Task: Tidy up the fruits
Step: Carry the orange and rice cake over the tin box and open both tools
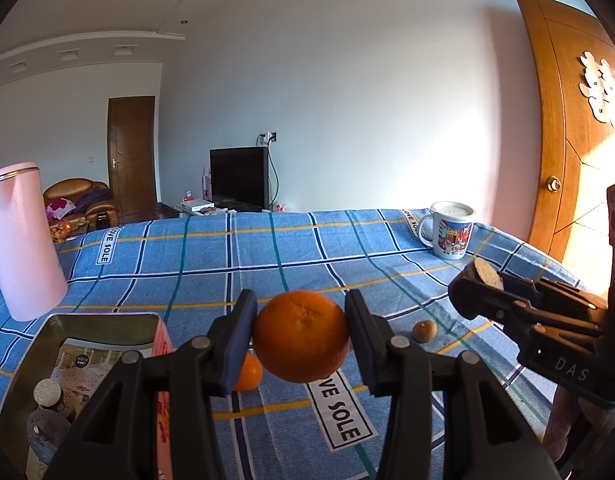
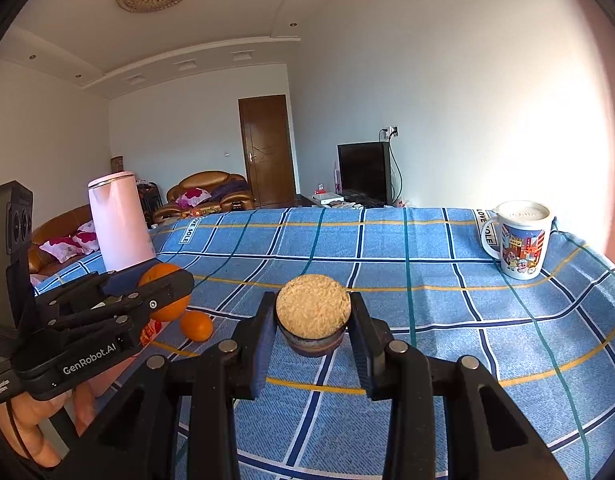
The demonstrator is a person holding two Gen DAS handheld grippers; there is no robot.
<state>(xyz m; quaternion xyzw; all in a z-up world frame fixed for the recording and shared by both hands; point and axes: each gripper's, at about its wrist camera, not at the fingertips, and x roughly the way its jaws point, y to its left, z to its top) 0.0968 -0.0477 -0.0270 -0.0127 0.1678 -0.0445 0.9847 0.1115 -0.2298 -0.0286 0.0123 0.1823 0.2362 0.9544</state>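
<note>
Left gripper (image 1: 301, 336) tilted slightly downward, clamped on a large orange (image 1: 301, 336) lifted above the blue plaid cloth (image 1: 267, 256). Right gripper (image 2: 313, 322) angled likewise, pinching a cork-topped jar (image 2: 313, 316). Small orange (image 1: 249, 374) sits on the cloth beside the open tin (image 1: 103, 324). Small brown fruit (image 1: 424, 331) near right. Mug (image 2: 519, 240) stands by the far right edge; pink canister (image 1: 23, 240) at left. Middle of the cloth open.
</note>
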